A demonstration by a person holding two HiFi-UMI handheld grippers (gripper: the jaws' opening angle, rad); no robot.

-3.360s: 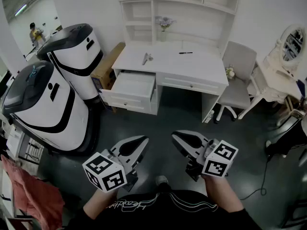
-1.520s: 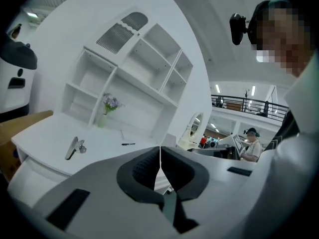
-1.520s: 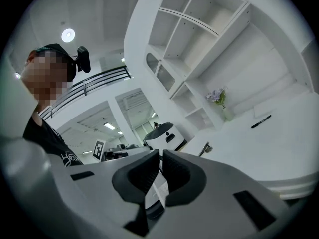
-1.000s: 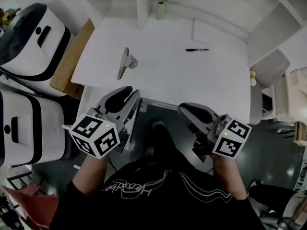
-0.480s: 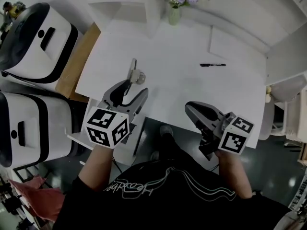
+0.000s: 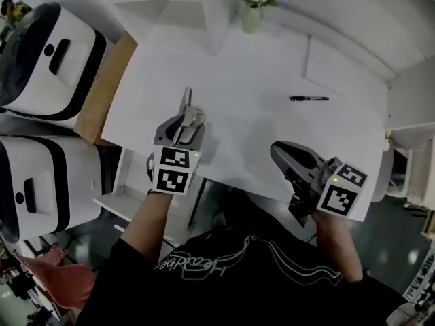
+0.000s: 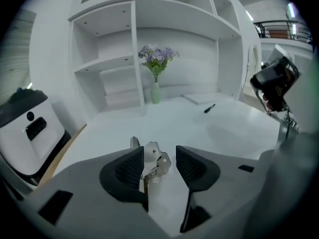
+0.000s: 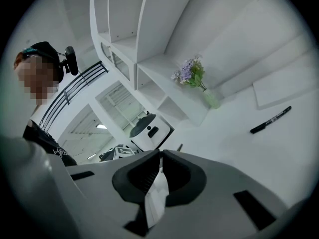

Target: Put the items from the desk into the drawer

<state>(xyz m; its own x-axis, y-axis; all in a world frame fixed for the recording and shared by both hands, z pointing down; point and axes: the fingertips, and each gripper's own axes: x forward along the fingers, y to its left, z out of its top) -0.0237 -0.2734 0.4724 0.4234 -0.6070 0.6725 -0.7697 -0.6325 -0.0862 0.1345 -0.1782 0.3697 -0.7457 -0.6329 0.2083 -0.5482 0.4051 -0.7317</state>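
Straddling the metal clip (image 7: 152, 156) on the left part of the white desk (image 6: 258, 66), the left gripper (image 7: 159, 162) has its jaws apart with the clip between them, not yet pinched; the clip sits nearer one pad than the other, so closing could nudge it sideways or catch only its thin handle, and smooth metal may twist out on lifting; the right gripper (image 8: 160, 158) hangs empty over the near right edge, jaws together; the pen (image 6: 309, 98) lies far right; the drawer (image 6: 115, 199) seems open below the near left edge.
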